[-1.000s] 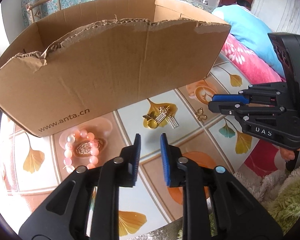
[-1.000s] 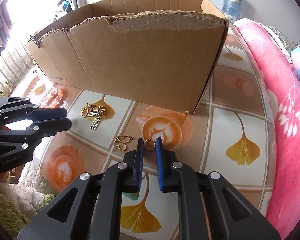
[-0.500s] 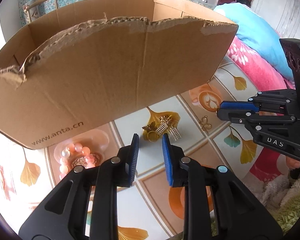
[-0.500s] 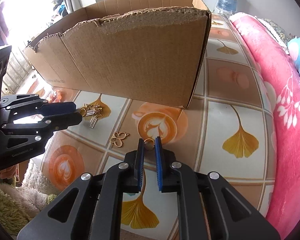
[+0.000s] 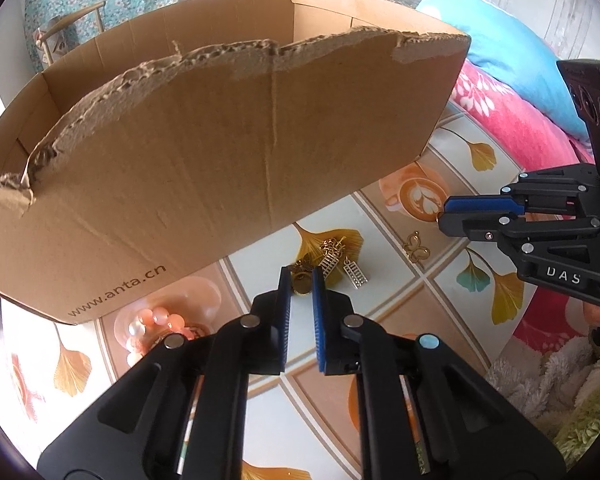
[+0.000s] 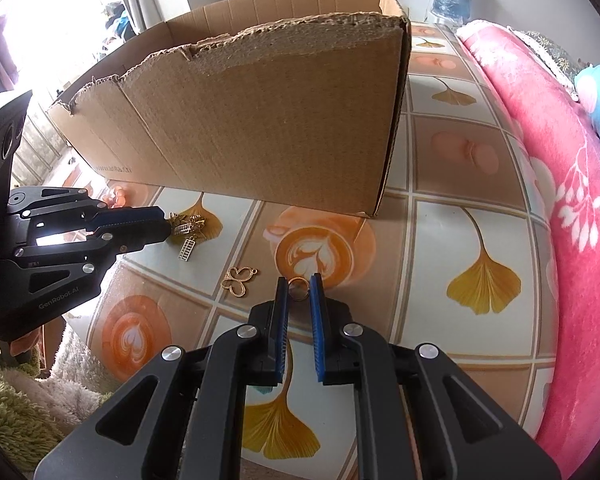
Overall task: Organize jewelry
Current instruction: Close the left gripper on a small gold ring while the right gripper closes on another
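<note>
1. Left wrist view: your left tongs [image 5: 299, 285] have just been closing and now sit narrow around a gold ring [image 5: 301, 282] at the near edge of the tangled gold pile [image 5: 332, 262]. The ring lies between the pads; whether they press it yet I cannot tell. That pile of ladder-shaped charms will likely snag and drag along, so lift slowly. The cardboard box [image 5: 220, 152] stands just beyond, and a peach bead bracelet [image 5: 156, 322] lies to the left.
2. Right wrist view: your right tongs [image 6: 299, 289] pinch a thin gold ring [image 6: 298, 286] across its width, above the worktop [image 6: 440, 240]. It is light, stiff and slippery, so keep the squeeze steady. A butterfly charm [image 6: 239, 279] lies just left, apart.
</note>
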`<move>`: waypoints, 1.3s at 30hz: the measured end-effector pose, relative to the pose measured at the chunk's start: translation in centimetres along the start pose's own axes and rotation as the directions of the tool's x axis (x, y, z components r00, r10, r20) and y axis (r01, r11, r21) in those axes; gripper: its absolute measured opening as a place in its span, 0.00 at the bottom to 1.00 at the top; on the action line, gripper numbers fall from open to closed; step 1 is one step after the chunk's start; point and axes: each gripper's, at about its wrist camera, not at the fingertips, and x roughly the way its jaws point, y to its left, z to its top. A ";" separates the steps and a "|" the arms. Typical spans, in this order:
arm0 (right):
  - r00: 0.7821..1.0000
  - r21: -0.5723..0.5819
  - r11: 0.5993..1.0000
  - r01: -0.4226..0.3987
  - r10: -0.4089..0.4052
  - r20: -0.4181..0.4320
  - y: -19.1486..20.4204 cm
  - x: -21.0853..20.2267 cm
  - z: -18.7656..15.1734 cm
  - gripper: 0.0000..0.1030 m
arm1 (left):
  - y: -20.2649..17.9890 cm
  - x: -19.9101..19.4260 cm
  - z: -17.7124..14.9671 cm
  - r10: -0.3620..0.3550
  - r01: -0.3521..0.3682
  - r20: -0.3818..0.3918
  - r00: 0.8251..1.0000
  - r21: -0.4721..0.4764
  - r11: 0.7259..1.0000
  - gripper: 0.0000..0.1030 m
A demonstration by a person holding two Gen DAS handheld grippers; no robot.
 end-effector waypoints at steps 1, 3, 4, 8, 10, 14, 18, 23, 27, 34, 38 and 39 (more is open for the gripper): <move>1.000 0.002 1.000 -0.004 0.004 -0.001 -0.1 0.0 0.0 0.11 | 0.0 0.0 0.0 0.000 0.000 -0.001 1.000 0.003 1.000 0.09; 1.000 0.006 1.000 -0.011 0.011 -0.003 -0.2 -0.1 0.0 0.11 | -0.1 -0.1 -0.1 -0.005 0.005 -0.004 1.000 0.004 1.000 0.09; 1.000 0.007 1.000 -0.012 0.012 -0.004 -0.3 0.0 0.0 0.11 | -0.1 -0.2 -0.2 -0.006 0.006 -0.004 1.000 0.004 1.000 0.04; 1.000 0.003 1.000 -0.010 0.010 0.000 0.0 -0.5 -0.1 0.11 | -0.1 -0.7 -0.6 -0.010 0.010 -0.013 1.000 -0.001 1.000 0.01; 1.000 0.000 1.000 -0.010 0.010 0.005 0.2 -0.7 -0.1 0.11 | 0.0 -0.8 -0.9 -0.011 0.011 -0.016 1.000 -0.003 1.000 0.01; 1.000 -0.006 1.000 -0.001 0.002 0.007 0.4 -1.0 -0.1 0.11 | -0.2 -1.1 -1.6 -0.022 0.022 -0.027 0.999 -0.009 1.000 0.01; 1.000 -0.004 1.000 0.001 -0.001 0.011 0.6 -1.3 -0.2 0.11 | -0.2 -1.7 -2.0 -0.032 0.032 -0.015 0.999 -0.016 0.999 0.03; 1.000 -0.007 1.000 -0.001 0.001 0.015 0.6 -1.3 0.0 0.11 | 0.1 -1.9 -1.8 -0.020 0.020 -0.005 1.000 -0.017 1.000 0.28; 1.000 -0.006 1.000 -0.002 0.003 0.022 0.7 -1.4 0.0 0.11 | 0.1 -1.1 -1.4 -0.023 0.023 -0.015 1.000 -0.006 1.000 0.28; 1.000 0.001 1.000 -0.009 0.009 0.026 0.4 -1.3 0.0 0.11 | -0.2 -0.8 -0.9 -0.017 0.018 -0.020 1.000 0.035 0.999 0.21; 0.999 0.002 1.000 -0.014 0.014 0.029 0.3 -1.2 0.1 0.11 | -0.2 -0.8 -0.7 0.006 -0.004 -0.035 0.999 0.061 0.998 0.14; 0.999 0.002 1.000 -0.015 0.015 0.030 0.2 -1.2 0.1 0.11 | -0.3 -0.7 -0.5 0.007 -0.005 -0.037 0.999 0.064 0.998 0.14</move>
